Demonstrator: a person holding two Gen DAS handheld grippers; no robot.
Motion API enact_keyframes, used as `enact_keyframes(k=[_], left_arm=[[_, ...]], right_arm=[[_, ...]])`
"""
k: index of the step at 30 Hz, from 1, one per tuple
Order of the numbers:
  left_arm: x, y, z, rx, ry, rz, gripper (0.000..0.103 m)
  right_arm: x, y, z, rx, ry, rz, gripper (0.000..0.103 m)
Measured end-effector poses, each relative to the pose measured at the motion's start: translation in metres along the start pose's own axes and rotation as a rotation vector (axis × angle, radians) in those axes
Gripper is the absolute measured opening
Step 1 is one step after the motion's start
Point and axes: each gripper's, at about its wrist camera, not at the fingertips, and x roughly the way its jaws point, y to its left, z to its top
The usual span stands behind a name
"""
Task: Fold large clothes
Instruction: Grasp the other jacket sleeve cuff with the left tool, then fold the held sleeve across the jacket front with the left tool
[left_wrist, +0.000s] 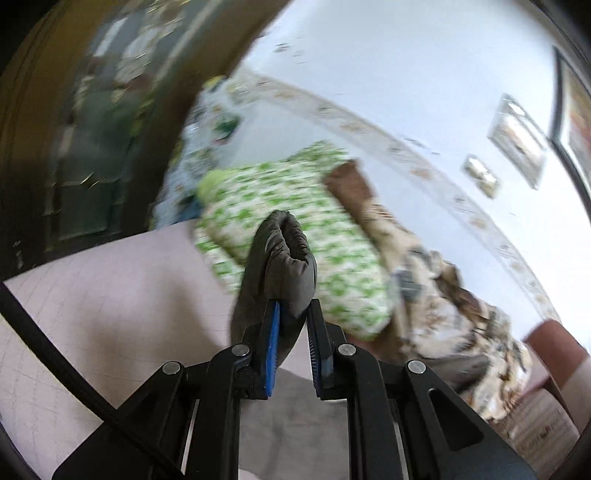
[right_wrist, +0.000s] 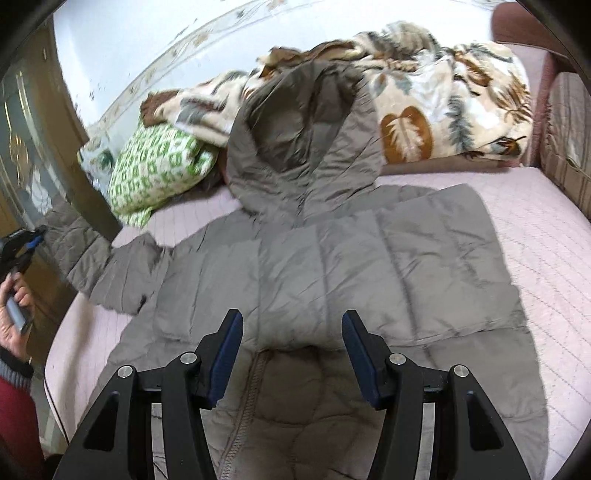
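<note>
1. Jacket (right_wrist: 325, 266), grey-brown, quilted and puffy: spread flat on the pink bedsheet (right_wrist: 524, 236), hem end nearest me, hood (right_wrist: 295, 147) at the far end propped up against the bedding behind it.
2. My right gripper (right_wrist: 291, 354): held above the jacket's lower half, its blue-padded fingers (right_wrist: 360, 354) standing apart, nothing between them and no contact with the cloth.
3. My left gripper (left_wrist: 293, 314): clamped on the sleeve cuff (left_wrist: 288, 251), pads pressed in on either side of the padded fabric (the elasticated opening bulges out just beyond the tips). Seen from the right wrist, it sits at the far left with the sleeve (right_wrist: 92, 258) raised off the bed and stretched out from the jacket's body; my left hand (right_wrist: 14, 306) grips the handle there.
4. Pillow (right_wrist: 155, 166), white with green print: beyond the jacket's left shoulder, near the hood.
5. Blanket (right_wrist: 443, 107), cream with brown and grey leaf pattern: heaped along the head of the bed behind the hood, touching the pillow.
6. Wall (left_wrist: 406, 74), pale, with a patterned border: behind the bed; framed pictures (left_wrist: 517, 140) hang on it (detail blurred).
</note>
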Motion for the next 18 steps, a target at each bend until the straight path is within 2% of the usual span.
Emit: enact_keyframes(k=[6, 10, 13, 18], left_arm=[[-0.040, -0.110, -0.002, 0.126, -0.021, -0.127, 0.014], [-0.055, -0.173, -0.019, 0.191, 0.005, -0.196, 0.014], [-0.055, -0.217, -0.044, 0.235, 0.043, -0.242, 0.014], [-0.044, -0.285, -0.107, 0.317, 0.132, -0.294, 0.014]], right_arm=[[-0.027, -0.035, 0.008, 0.080, -0.058, -0.005, 0.060], [-0.046, -0.059, 0.011, 0.144, -0.095, 0.006, 0.060], [-0.059, -0.072, 0.014, 0.165, -0.122, 0.005, 0.060], [-0.076, -0.091, 0.016, 0.190, -0.152, -0.006, 0.060]])
